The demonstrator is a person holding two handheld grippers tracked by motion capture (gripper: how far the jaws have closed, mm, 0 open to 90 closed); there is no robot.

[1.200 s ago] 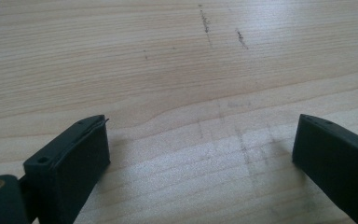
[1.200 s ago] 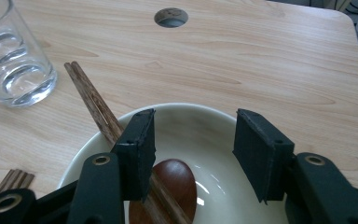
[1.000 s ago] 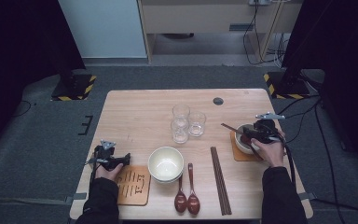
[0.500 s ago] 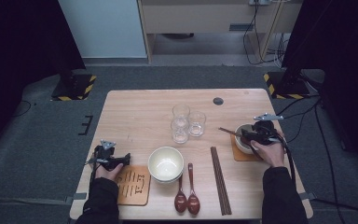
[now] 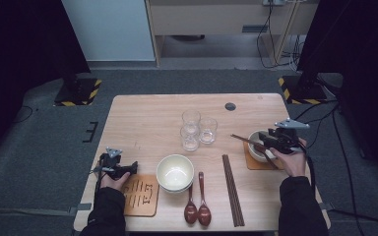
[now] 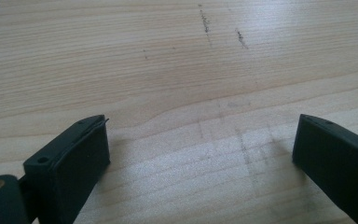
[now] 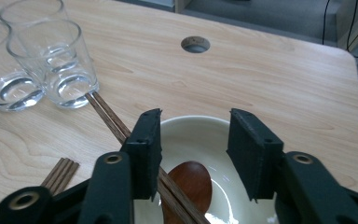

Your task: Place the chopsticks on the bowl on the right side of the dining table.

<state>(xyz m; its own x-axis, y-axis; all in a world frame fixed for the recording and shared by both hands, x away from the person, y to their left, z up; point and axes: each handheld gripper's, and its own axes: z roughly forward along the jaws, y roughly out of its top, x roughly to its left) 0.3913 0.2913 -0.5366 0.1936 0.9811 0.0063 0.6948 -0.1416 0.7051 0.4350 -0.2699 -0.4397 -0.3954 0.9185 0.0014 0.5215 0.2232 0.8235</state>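
My right gripper [image 5: 271,142] [image 7: 196,121] hovers just above a cream bowl [image 5: 256,138] [image 7: 200,144] on a wooden coaster [image 5: 250,162] at the table's right. Its jaws have just been closing but still stand apart, with nothing between the pads. A pair of dark chopsticks [image 5: 241,139] [image 7: 105,112] lies slanted across the bowl and passes under the left jaw. A brown wooden spoon [image 7: 189,182] rests inside the bowl. My left gripper [image 5: 134,168] [image 6: 200,135] rests open on bare tabletop at the left, beside a second coaster [image 5: 140,199].
A larger cream bowl [image 5: 175,172] sits at front centre, with two wooden spoons [image 5: 197,209] and another pair of chopsticks [image 5: 232,189] to its right. Three clear glasses [image 5: 197,129] [image 7: 58,51] stand mid-table. A cable hole [image 5: 230,106] [image 7: 196,44] lies near the far edge.
The right gripper has lifted slightly over the bowl and its jaws have narrowed. The chopsticks stay across the bowl. The left gripper has not moved.
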